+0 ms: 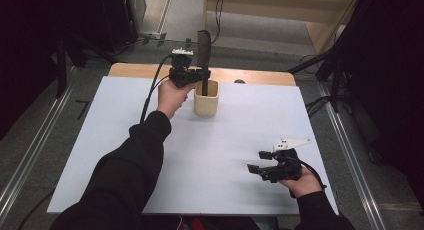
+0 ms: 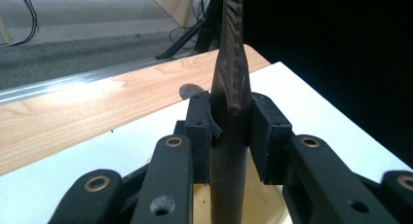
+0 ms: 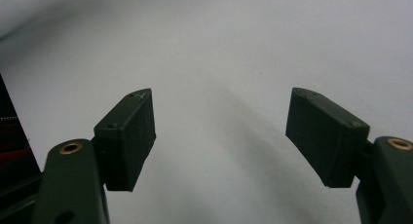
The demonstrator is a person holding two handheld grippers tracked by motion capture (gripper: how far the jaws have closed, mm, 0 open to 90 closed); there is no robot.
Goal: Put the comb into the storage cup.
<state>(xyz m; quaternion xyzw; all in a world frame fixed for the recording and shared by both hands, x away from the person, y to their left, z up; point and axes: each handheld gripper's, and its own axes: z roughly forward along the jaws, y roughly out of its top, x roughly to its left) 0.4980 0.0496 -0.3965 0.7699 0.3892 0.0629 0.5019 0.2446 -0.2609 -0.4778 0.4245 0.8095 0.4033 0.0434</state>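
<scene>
Left claw (image 1: 200, 76) is clamped tight on the dark comb's (image 1: 203, 52) handle, holding it upright with its lower end down inside the tan cup (image 1: 206, 102), probably to stand it there. Right claw (image 1: 260, 161) idles wide open, empty, over the counter (image 1: 225, 155).

Cup (image 1: 206, 102) stands on surface (image 1: 120, 140), toward far edge, near middle. Comb (image 1: 203, 52) upright, lower end inside cup, upper end rising above rim. Left tongs (image 1: 200, 76) just above cup, closed around comb (image 2: 229, 87) from left side. Right tongs (image 1: 259, 166) near front right corner of surface, well apart from cup, spread wide over bare surface (image 3: 219, 48).
</scene>
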